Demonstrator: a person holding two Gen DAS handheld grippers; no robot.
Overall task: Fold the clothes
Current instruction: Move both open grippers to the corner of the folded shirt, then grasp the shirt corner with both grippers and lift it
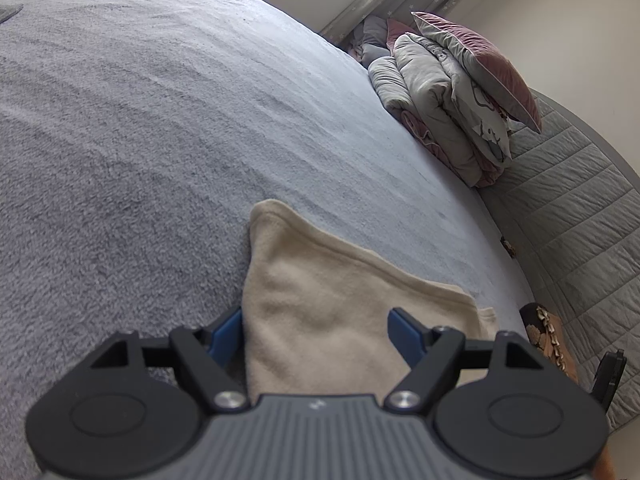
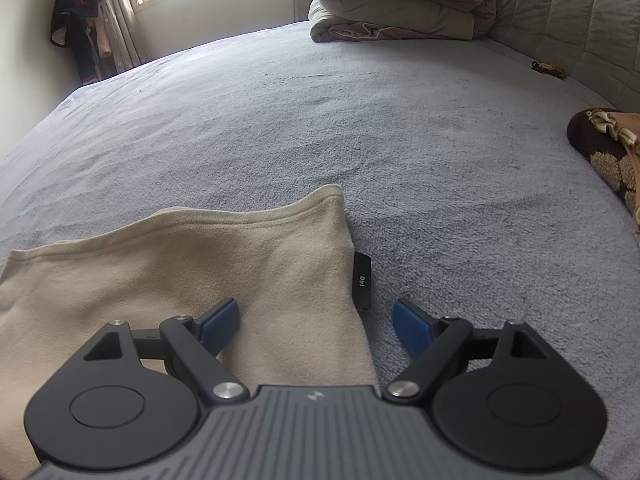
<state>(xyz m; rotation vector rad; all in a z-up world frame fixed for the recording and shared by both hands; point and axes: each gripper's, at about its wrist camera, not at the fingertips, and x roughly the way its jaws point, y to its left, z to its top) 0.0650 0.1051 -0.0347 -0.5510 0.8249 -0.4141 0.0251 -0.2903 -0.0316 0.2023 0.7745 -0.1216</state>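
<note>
The left gripper had its blue fingers spread wide, straddling the left edge of a cream garment. The right gripper was likewise spread across the garment's right edge, a black tag poking out beside it. Ahead of both lay broad, bare grey bedspread. The garment lay flat, fleecy, hem stitched. Its near part was hidden under the grippers. Bedding was stacked far ahead.

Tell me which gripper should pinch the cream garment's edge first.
Probably the right gripper: it is open and straddles the cream garment's side edge by the black size tag. The left gripper, also open, straddles the opposite side edge, so the margin is small.
</note>
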